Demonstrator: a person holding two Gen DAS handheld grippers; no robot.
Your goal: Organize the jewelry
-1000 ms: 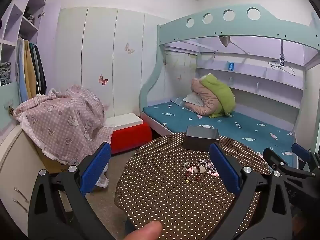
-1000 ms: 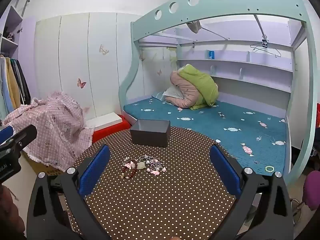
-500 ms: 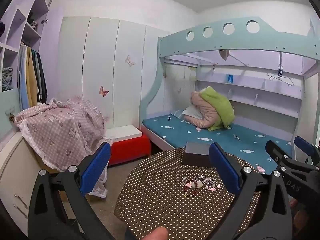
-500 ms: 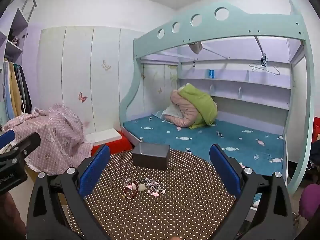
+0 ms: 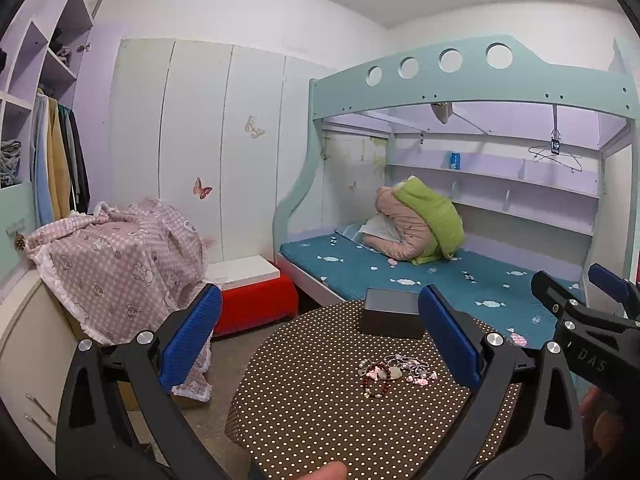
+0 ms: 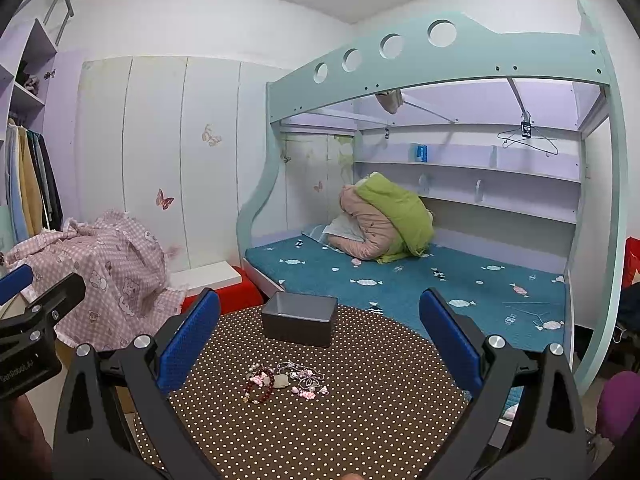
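Meanwhile both tools hung spread wide, left tool [image 5: 320, 340] and right tool [image 6: 320, 340], above the jewelry [image 6: 286, 382] heaped mid-bench [image 6: 360, 432], dark box [image 6: 299, 318] at the far edge.

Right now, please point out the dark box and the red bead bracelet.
dark box [image 6: 299, 325], right wrist view, on its front wall.
red bead bracelet [image 6: 260, 389], right wrist view, on the beads of its loop.
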